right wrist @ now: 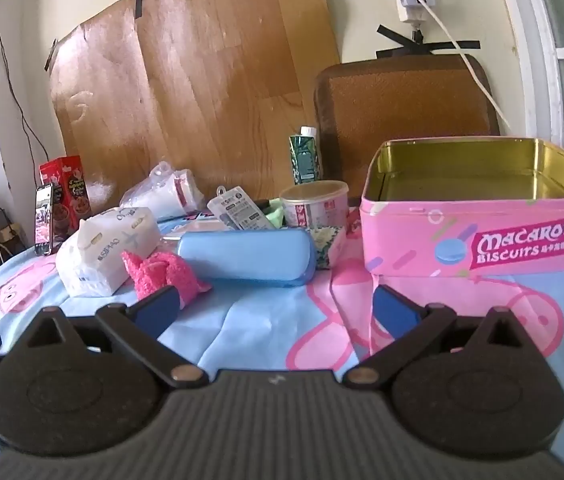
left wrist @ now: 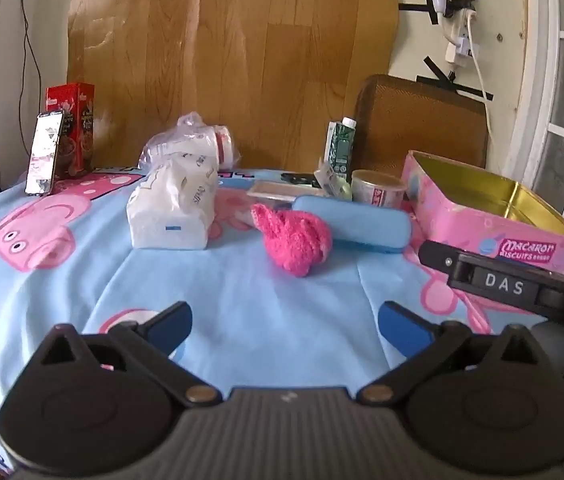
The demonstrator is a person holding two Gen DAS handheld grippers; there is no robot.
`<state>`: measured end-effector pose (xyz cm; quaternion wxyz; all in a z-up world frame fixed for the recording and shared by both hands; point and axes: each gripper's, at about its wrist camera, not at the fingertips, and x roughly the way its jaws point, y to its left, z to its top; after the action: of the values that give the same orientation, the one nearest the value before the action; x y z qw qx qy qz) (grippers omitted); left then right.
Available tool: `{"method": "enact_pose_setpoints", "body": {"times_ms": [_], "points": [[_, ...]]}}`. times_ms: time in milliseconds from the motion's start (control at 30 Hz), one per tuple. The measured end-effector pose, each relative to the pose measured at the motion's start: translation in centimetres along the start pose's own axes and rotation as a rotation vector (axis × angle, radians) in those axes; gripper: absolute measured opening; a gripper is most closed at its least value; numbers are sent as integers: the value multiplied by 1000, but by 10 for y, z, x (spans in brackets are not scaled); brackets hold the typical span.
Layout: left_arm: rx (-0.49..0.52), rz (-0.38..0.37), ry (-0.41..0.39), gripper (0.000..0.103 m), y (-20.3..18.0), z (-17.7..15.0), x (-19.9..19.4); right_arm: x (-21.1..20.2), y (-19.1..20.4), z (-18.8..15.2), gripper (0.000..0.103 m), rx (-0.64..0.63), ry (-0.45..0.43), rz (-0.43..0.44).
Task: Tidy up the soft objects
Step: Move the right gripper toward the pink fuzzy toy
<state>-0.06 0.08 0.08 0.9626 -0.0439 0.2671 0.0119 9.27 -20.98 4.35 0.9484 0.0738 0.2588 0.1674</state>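
Both the left hand-held gripper and the right hand-held gripper hover wide apart and empty above the cartoon-printed blue tabletop. Ahead lies the fluffy hot-pink knitted bundle, touching a smooth blue oblong case. The likely step is pinching its plush middle deeply, since loose yarn compresses, then lifting toward the open pink macaron biscuit tin.

A lived-in home: cartoon bedsheet, snack boxes, taped wall wiring.
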Motion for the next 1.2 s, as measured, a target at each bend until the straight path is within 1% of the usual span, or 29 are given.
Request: {"method": "enact_pose_setpoints", "body": {"times_ms": [67, 133, 167, 233, 367, 433, 533, 600, 667, 800, 933, 1000, 1067, 1200], "points": [[-1, 12, -21, 103, 2, 2, -1, 0, -1, 0, 103, 8, -2, 1], [-2, 47, -43, 103, 7, 6, 0, 2, 0, 0, 103, 10, 2, 4], [-8, 61, -42, 103, 16, 12, 6, 2, 1, -1, 103, 10, 4, 5], [-33, 68, -19, 103, 24, 15, 11, 3, 2, -2, 103, 7, 10, 9], [-77, 103, -25, 103, 46, 17, 16, 3, 5, -4, 101, -4, 15, 20], [-102, 90, 6, 103, 52, 21, 20, 3, 7, -4, 100, -14, 14, 24], [-107, 70, 19, 103, 56, 24, 24, 4, 10, -5, 98, -22, 13, 35], [-85, 49, 16, 103, 57, 27, 25, 5, 12, -5, 97, -30, 14, 42], [-76, 23, 18, 103, 58, 29, 27, 5, 15, -6, 92, -42, 14, 48], [-65, -14, 38, 103, 59, 29, 31, 7, 18, -7, 86, -64, 22, 61], [-58, -46, 50, 103, 60, 31, 33, 8, 20, -8, 74, -79, 32, 75], [-67, -72, 70, 102, 63, 35, 36, 9, 21, -8, 72, -86, 40, 83], [-70, -104, 75, 97, 67, 39, 39, 11, 23, -8, 67, -97, 49, 97], [-91, -174, 91, 91, 71, 51, 50, 19, 29, -6, 65, -128, 68, 131]]}}
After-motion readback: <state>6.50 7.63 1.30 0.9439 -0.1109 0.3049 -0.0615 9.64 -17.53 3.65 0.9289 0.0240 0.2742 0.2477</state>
